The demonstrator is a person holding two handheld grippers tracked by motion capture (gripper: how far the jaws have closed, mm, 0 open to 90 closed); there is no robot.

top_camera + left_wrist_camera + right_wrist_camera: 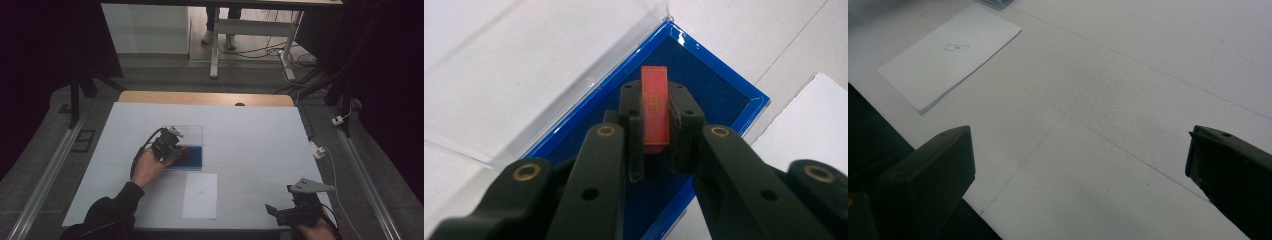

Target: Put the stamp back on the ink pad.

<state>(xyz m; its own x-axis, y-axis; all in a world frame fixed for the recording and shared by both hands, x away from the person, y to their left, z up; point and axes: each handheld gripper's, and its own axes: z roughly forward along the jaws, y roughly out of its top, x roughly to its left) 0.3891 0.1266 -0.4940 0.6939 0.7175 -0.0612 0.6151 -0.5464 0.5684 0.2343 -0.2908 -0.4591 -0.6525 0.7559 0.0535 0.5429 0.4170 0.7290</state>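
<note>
So the little red card [655,107] with the gold pattern on it is pinched between the jaws of my left gripper [655,125], standing on its edge over the blue tray [724,85]. The pads are closed right up against both of its faces (a narrow grip, since the card is thin). The tray has a dark blue felt-looking floor and a brighter blue rim, and its clear lid [524,75] is swung open and lying flat on the table [250,135] beside it. From the high view, my left hand [148,165] is over the near-left part of the tray, roughly mid-table. Just in front of the tray, on my side, is a white sheet of paper [200,196] with a small printed mark in the middle. My right gripper [280,212] is way off at the near right corner of the table, jaws spread wide with nothing between them, hovering over bare tabletop well apart from everything else.
</note>
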